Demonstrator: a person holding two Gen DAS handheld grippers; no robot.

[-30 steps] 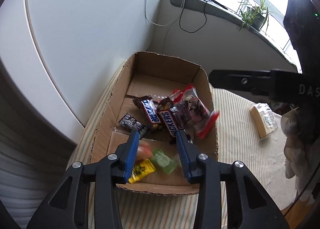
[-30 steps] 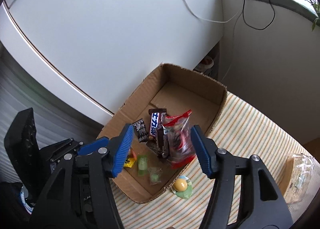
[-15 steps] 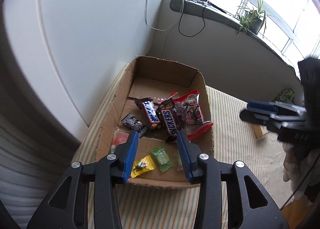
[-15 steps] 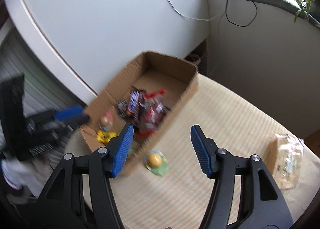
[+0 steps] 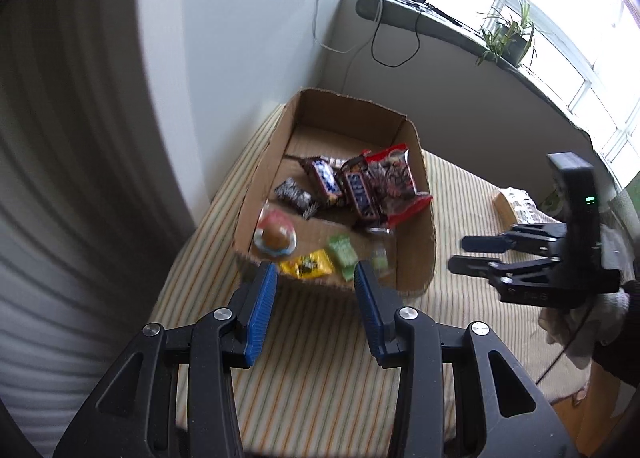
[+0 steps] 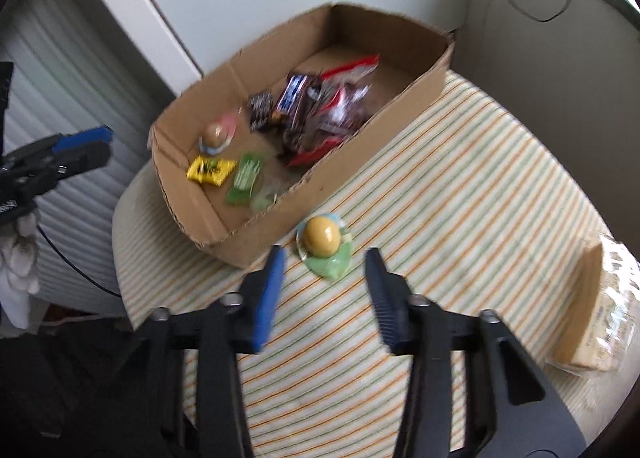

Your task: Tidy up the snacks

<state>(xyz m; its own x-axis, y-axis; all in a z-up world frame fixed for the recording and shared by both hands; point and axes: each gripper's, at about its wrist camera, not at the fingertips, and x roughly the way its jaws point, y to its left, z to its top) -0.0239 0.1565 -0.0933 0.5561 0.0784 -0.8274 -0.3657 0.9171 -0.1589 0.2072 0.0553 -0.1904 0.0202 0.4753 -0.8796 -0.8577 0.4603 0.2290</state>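
Lying in the cardboard box (image 6: 404,98) at the striped tabletop's (image 6: 460,218) back-left edge: chocolate bars (image 6: 294,96), red bag (image 6: 340,106), yellow packet (image 6: 211,171), green packets (image 6: 246,177), round sweet (image 6: 216,135). Sitting just outside the box's near wall: yellow-domed sweet (image 6: 323,244), untouched ahead of the closing, empty right gripper (image 6: 324,282). Hovering part-open and empty: left gripper (image 5: 314,290); blurring labels beyond reading.
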